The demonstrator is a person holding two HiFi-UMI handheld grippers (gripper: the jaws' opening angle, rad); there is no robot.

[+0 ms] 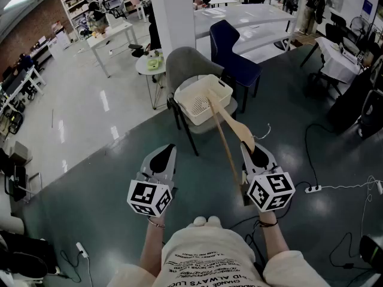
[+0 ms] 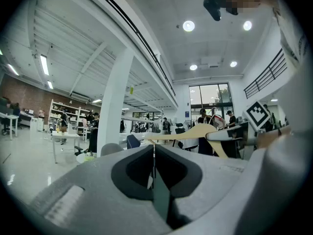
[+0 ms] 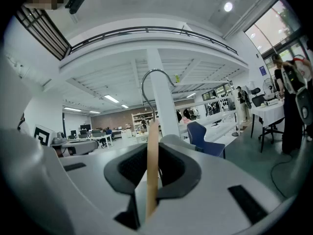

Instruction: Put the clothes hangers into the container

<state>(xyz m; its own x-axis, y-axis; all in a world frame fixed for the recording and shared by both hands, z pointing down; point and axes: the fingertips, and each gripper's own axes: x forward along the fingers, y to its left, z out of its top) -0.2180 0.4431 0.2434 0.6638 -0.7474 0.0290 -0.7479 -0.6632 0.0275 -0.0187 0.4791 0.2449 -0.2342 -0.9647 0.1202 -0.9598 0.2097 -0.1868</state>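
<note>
Right gripper [image 1: 254, 151] is clenched on the hanger [image 1: 230, 127], which points toward the basket [image 1: 216, 83] on the chair [image 1: 185, 61]; left gripper [image 1: 161, 158] is closed on nothing.

Left tongs [image 2: 153, 153]: jaws closed together, nothing between them. Beyond them, right of centre, a wooden clothes hanger [image 2: 195, 132] sits roughly level. A white column [image 2: 113, 106] stands at left.
</note>
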